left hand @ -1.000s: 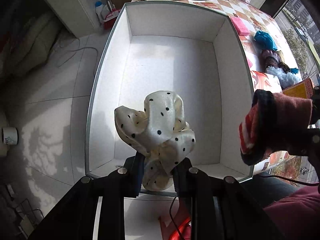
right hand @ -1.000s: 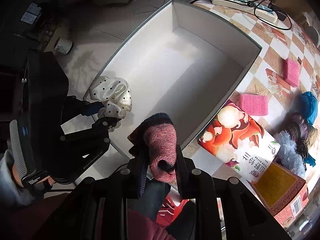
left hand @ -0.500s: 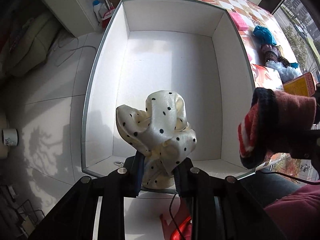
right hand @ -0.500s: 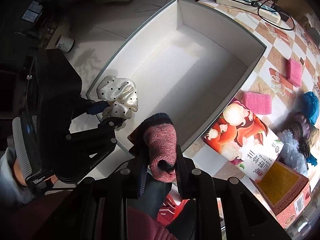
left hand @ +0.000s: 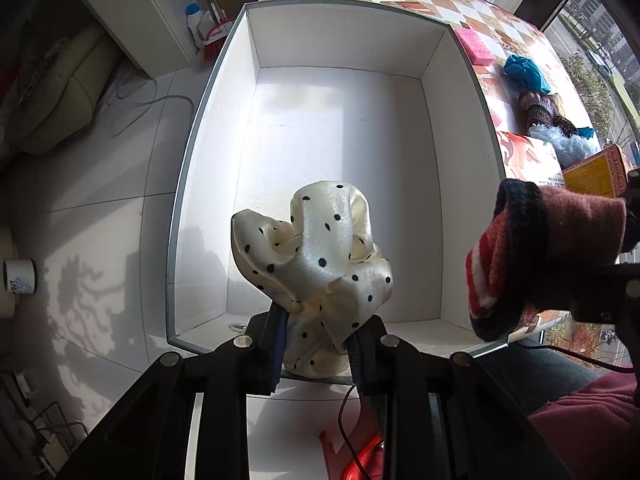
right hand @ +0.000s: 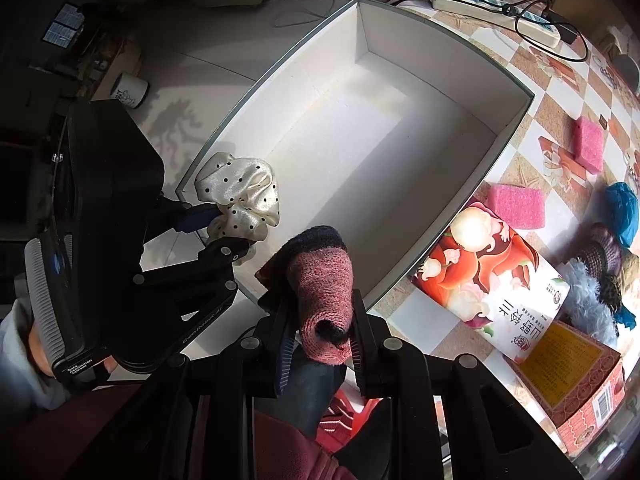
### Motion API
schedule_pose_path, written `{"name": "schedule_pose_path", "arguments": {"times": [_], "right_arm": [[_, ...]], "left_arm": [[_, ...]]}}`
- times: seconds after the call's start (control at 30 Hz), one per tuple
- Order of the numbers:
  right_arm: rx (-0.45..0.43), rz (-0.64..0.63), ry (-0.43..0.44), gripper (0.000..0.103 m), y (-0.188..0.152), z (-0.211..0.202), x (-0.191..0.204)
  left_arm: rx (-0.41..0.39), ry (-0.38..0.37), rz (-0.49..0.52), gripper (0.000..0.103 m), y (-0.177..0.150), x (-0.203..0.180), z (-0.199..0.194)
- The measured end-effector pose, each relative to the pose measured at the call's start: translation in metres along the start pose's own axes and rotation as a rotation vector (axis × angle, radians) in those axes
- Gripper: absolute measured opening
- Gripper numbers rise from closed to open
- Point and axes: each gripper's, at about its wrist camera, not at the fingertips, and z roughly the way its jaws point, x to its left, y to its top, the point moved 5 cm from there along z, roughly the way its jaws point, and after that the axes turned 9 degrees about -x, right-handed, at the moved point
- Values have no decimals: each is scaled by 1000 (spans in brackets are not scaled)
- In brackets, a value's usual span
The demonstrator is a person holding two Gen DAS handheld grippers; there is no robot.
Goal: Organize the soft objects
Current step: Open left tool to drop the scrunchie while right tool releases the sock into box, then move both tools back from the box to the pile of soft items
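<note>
Advanced both sets of tongs toward the white box [left hand: 456, 184] over the last second — box appeared larger and nearer in both wrist views than one second earlier. Left tongs [left hand: 320, 344] clenched on the cream polka-dot scrunchie [left hand: 320, 256], carried above the near end of the box, just inside the near wall. Right tongs [right hand: 320, 344] clenched on the red knitted sock [right hand: 324, 292], held over the near right corner of the box, beside the scrunchie but not touching it. Judged as the carry-to-drop stage: both items positioned for release, neither yet released. Box interior seen bare, so no soft item judged stored so far.

Counted, in the right wrist view:
- Held items — two: one scrunchie, one sock.
- Pink sponges [right hand: 516, 206] on the table [right hand: 560, 104] — two.
- Blue soft bundle [right hand: 622, 208] — one.
- Dark knitted item [right hand: 604, 256] — one, possibly more bunched together; not separable.
- Pale blue fluffy item [right hand: 588, 300] — one.
- Printed flat carton [right hand: 492, 280] — one.
- Orange box [right hand: 576, 396] — one.
- Power strip [right hand: 496, 4] — one.
</note>
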Motion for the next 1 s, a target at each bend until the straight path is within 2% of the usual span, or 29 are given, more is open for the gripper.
{"name": "schedule_pose_path", "arguments": {"times": [0.07, 0.1, 0.13, 0.23, 0.27, 0.3, 0.33, 0.37, 0.47, 0.5, 0.53, 0.57, 0.67, 0.8, 1.0], "right_arm": [[-4, -1, 0, 26, 1, 0, 0], [-6, -1, -1, 26, 1, -1, 0], [-7, 0, 0, 26, 1, -1, 1], [-4, 4, 0, 27, 2, 0, 1], [-3, 7, -3, 34, 2, 1, 1], [-6, 11, -9, 50, 2, 1, 0], [-14, 15, -16, 58, 3, 0, -1], [-27, 21, -18, 64, 5, -2, -2], [-47, 45, -28, 66, 7, -5, -8], [-48, 55, -32, 77, 7, -5, -10], [-51, 69, -33, 82, 7, -5, -13], [-56, 82, -31, 83, 7, -6, -15], [-66, 117, -45, 83, 7, -11, -24], [-78, 161, -66, 83, 6, -19, -37], [-167, 285, -74, 83, 8, -57, -76]], "left_arm": [[-8, -6, 5, 34, 1, 0, -1], [-12, -4, 6, 43, 1, 0, -2], [-16, 0, 5, 56, 2, 0, -3], [-31, 5, 2, 79, 4, 3, -6], [-30, 6, 2, 80, 4, 3, -7], [-24, 10, 2, 81, 4, 4, -6], [-17, 12, 2, 81, 4, 4, -5], [-13, 13, 0, 82, 4, 5, -3], [-2, 4, -17, 88, 4, 7, -1], [5, -1, -24, 90, 5, 7, 0], [21, -10, -34, 99, 5, 8, 2], [44, -24, -48, 103, 5, 8, 5], [65, -68, -103, 103, 8, 9, 8], [26, -68, -131, 103, 21, 8, 1], [-41, -144, -120, 103, 59, -11, -16]]}}
